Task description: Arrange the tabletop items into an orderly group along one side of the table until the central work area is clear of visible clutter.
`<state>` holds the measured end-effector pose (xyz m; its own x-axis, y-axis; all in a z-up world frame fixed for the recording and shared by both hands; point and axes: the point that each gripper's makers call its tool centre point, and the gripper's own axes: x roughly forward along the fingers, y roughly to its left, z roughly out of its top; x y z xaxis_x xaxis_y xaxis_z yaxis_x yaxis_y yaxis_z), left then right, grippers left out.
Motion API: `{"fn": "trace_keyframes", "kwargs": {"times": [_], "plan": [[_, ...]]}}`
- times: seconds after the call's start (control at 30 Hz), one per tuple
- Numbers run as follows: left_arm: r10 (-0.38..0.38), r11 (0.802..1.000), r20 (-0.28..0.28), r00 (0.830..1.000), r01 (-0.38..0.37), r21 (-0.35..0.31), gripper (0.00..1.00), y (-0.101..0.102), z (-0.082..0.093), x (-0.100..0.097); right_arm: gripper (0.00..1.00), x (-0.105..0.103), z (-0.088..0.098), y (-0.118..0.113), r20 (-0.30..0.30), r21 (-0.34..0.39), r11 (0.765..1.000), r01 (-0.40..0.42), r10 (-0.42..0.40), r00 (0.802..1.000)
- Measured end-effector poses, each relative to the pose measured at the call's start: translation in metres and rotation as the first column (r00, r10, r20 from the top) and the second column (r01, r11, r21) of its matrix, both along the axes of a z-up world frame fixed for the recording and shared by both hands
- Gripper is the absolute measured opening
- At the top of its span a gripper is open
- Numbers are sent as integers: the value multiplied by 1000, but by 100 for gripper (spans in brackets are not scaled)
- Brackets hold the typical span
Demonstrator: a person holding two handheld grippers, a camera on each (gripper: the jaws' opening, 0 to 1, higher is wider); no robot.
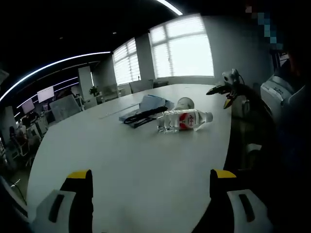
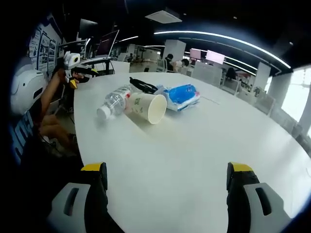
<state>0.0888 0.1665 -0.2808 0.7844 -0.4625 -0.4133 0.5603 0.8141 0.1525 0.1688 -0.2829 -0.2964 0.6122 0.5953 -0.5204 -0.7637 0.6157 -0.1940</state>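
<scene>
Currently the large white oval worktop (image 1: 121, 160) carries all task items in one cluster well ahead of both sets of fingers, near the edge where the person sits; this grouping judges as already close to the side arrangement the task requires.

Item count, largest to smallest:
1. One clear plastic water bottle with a red label (image 1: 183, 120), lying on its side. In the right gripper view it lies ahead and left of the fingers, cap toward the camera.
2. One blue-and-white soft packet (image 2: 181, 94), flat on the worktop, beyond the cup.
3. One white paper cup (image 2: 147, 107), tipped on its side, mouth toward the right gripper, touching the bottle.
4. One black cable or strap (image 2: 142, 85), lying beside the packet; its exact type cannot be determined.

The left gripper (image 1: 150, 182) has its yellow-tipped fingers spread apart, empty, above bare worktop. The right gripper (image 2: 167, 174) is likewise spread apart and empty.
</scene>
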Motion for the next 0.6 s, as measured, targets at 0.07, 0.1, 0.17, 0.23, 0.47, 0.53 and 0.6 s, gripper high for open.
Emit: {"fn": "trace_keyframes", "kwargs": {"times": [0.07, 0.1, 0.17, 0.23, 0.47, 0.53, 0.6], "plan": [[-1, 1000, 0, 1000, 1, 1, 100, 0, 0, 0, 100, 0, 0, 0, 1, -4, 1000, 0, 0, 1000], [-3, 1000, 0, 1000, 3, 2, 100, -1, 0, 0, 100, -1, 0, 0, 1, -4, 1000, -1, 1, 1000], [-4, 1000, -1, 1000, 4, 3, 100, -1, 0, 0, 100, -1, 0, 0, 0, -4, 1000, 0, 0, 1000], [-4, 1000, -1, 1000, 4, 2, 100, -2, -1, -1, 100, -1, 0, 0, 1, -3, 1000, 1, -1, 1000], [-5, 1000, -1, 1000, 5, -3, 100, -2, -2, -2, 100, 0, -1, 1, 1, -4, 1000, -2, 2, 1000], [-4, 1000, -1, 1000, 4, -3, 100, -1, -2, -2, 100, 0, -1, 1, 1, -5, 1000, -1, 1, 1000], [4, 1000, 2, 1000, -4, -3, 100, 1, -1, -2, 100, 0, -1, 1, 3, -6, 1000, 0, 0, 1000]]}}
